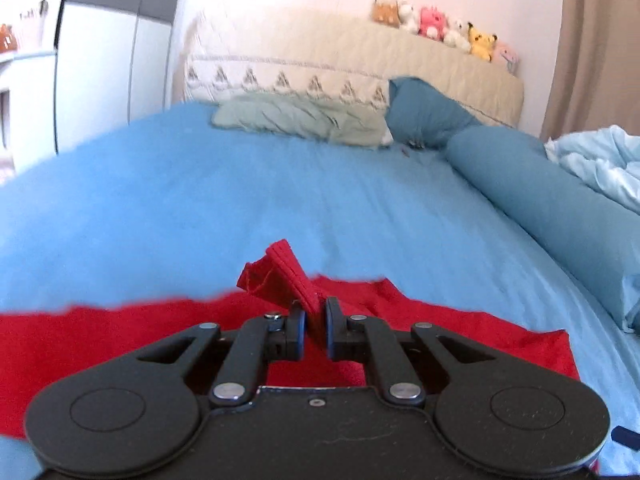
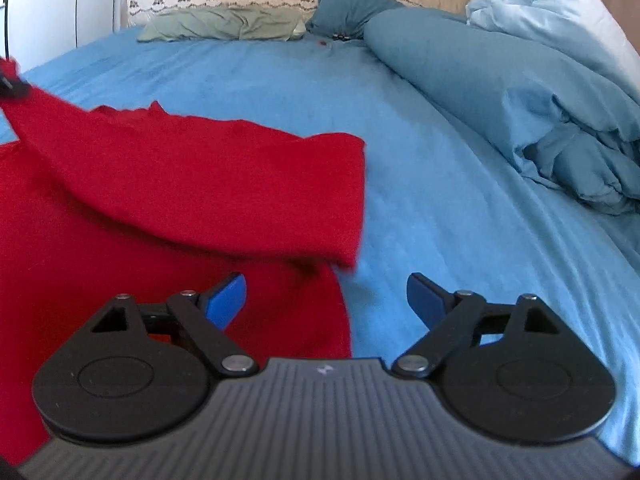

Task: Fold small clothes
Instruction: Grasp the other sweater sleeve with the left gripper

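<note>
I'm pinching a ribbed edge of the red shirt (image 1: 400,332) in the left tongs (image 1: 315,330), lifting it off the bed (image 1: 280,184); my right tongs (image 2: 326,300) are hanging wide open, empty, shirt's loose hem lying just ahead-left.

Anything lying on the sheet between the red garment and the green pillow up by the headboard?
Nothing: in the left wrist view, only bare blue sheet lies between the red garment and the green pillow. The right wrist view agrees.

L tool (image 1: 315,322) clamped tight; R tool (image 2: 326,300) spread wide.
</note>
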Available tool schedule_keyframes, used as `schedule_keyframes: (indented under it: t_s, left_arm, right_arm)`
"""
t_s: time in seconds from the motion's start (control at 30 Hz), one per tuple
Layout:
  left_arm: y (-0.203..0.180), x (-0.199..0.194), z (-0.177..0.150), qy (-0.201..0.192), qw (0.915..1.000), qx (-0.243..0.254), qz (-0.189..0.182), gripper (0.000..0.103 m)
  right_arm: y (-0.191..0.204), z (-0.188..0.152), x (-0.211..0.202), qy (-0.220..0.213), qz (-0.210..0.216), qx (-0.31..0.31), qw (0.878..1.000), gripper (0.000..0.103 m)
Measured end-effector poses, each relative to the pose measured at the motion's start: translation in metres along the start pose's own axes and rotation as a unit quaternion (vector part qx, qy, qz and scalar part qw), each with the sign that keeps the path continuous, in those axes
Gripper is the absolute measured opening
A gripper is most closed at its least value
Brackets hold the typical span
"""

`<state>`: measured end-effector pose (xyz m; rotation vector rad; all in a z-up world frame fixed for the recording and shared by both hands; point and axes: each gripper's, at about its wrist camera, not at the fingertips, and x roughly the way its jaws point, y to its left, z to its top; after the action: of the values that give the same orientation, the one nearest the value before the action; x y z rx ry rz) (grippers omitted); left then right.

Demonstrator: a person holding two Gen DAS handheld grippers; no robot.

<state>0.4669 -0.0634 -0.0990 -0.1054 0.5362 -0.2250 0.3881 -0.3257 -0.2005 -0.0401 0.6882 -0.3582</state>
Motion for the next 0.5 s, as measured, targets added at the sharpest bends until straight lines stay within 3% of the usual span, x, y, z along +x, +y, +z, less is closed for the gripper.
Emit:
schedule_keyframes:
  t_s: [0.13,0.3,0.43,0.5]
  left_arm:
    - [0.03,-0.006,-0.004,-0.005,0.9991,0.023,0.037,0.01]
    - [0.064,-0.002,-0.026,0.015,0.9987,0.001,0.049,0.01]
    - [0.081,-0.002,-0.045,0.035,0.9977,-0.014,0.057,0.01]
    - [0.09,-0.002,-0.055,0.047,0.9969,-0.016,0.061,0.01]
  right_arm:
    - [0.012,0.011,0.02,0.008,-0.006,-0.019,1.0,0.103]
    - [0.018,0.022,0.036,0.002,-0.022,-0.025,0.999,0.102]
    - [-0.002,0.021,0.045,0.017,-0.053,-0.003,0.998,0.102]
    - [-0.014,0.018,0.045,0.02,-0.037,0.009,0.999,0.103]
